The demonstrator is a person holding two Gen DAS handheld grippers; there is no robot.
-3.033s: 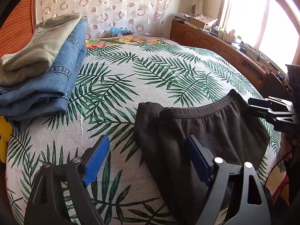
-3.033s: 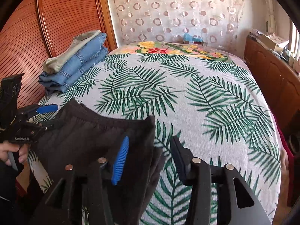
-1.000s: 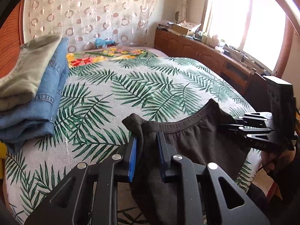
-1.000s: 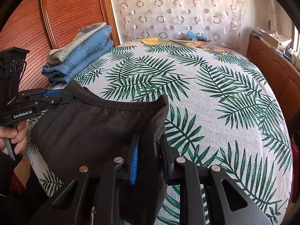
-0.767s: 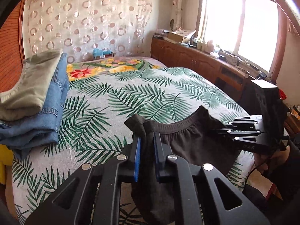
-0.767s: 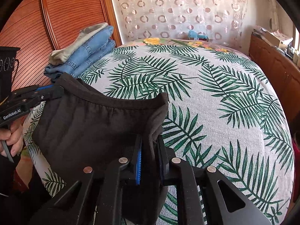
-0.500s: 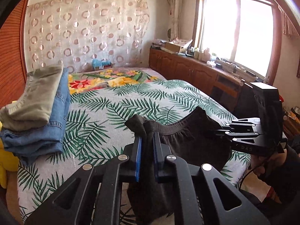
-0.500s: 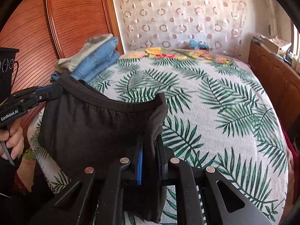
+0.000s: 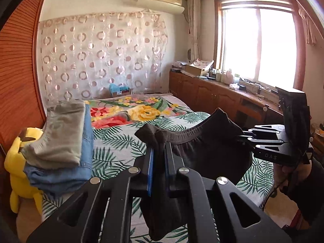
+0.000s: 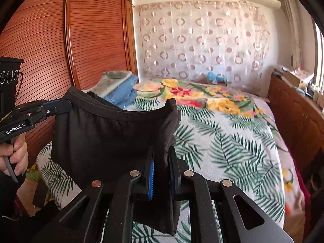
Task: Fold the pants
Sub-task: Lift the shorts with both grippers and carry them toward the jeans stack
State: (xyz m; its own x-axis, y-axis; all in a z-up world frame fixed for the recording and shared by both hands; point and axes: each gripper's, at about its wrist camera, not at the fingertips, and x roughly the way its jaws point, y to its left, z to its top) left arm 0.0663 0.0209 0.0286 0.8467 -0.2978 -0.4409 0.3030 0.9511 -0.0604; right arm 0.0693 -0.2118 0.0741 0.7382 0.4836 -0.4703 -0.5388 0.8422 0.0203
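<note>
Dark pants (image 9: 212, 154) hang above the palm-leaf bed (image 9: 119, 141), their waistband stretched between the two grippers. In the left wrist view my left gripper (image 9: 159, 151) is shut on one bunched waistband corner, and cloth hangs down between its blue pads. The right gripper (image 9: 241, 136) holds the far corner on the right side of that view. In the right wrist view my right gripper (image 10: 162, 154) is shut on its corner of the pants (image 10: 113, 133). There the left gripper (image 10: 68, 104) pinches the opposite end at the left. The legs are hidden below the frames.
A stack of folded jeans and a grey garment (image 9: 60, 137) lies on the bed's left side, and shows again as folded clothes (image 10: 121, 89). A yellow plush toy (image 9: 16, 162) sits beside it. Wooden cabinets (image 9: 218, 99) run along the right, a slatted wardrobe (image 10: 50, 50) along the left.
Both grippers closed on the waistband corners and then rose, lifting the pants off the bed. Both views have tilted up toward the wall and window.
</note>
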